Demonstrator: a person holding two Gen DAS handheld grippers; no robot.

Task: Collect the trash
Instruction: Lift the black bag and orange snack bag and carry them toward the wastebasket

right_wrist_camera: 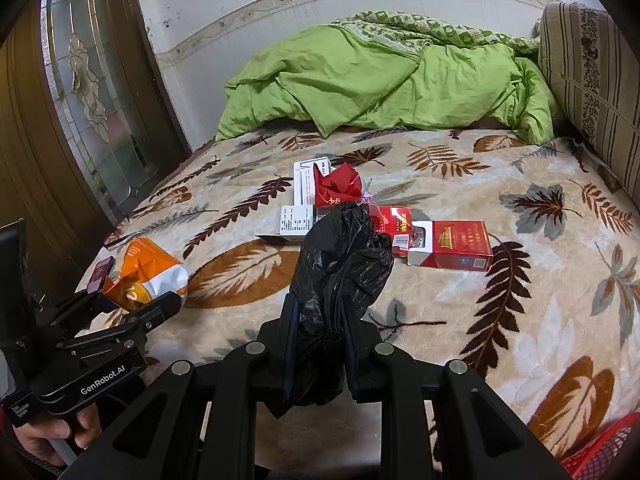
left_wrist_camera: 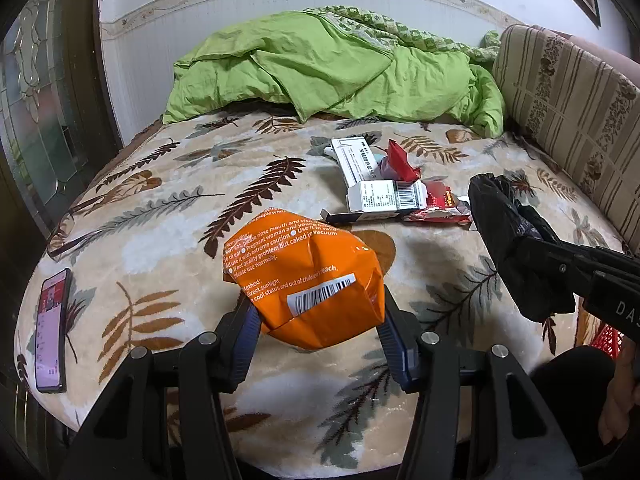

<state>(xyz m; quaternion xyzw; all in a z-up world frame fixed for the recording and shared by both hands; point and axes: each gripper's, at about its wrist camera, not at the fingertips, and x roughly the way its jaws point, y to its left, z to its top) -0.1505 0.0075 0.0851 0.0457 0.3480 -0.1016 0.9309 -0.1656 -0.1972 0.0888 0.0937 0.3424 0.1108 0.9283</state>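
Note:
My left gripper [left_wrist_camera: 316, 320] is shut on a crumpled orange foil pouch [left_wrist_camera: 308, 276], held just above the leaf-patterned blanket; the same pouch [right_wrist_camera: 148, 272] shows at the left of the right wrist view. My right gripper [right_wrist_camera: 318, 316] is shut on a bunched black plastic bag [right_wrist_camera: 340, 264], which rises in front of the trash pile. That bag [left_wrist_camera: 516, 240] hangs at the right in the left wrist view. On the bed lie white cartons [left_wrist_camera: 376, 192], a red crumpled wrapper [right_wrist_camera: 336, 188] and a red cigarette pack [right_wrist_camera: 456, 246].
A phone [left_wrist_camera: 50, 328] lies near the bed's left edge. A green duvet [left_wrist_camera: 328, 68] is heaped at the far end, with a striped cushion [left_wrist_camera: 568, 100] on the right. A red mesh basket [right_wrist_camera: 604, 456] sits at the lower right. A glazed wooden door [right_wrist_camera: 80, 88] stands left.

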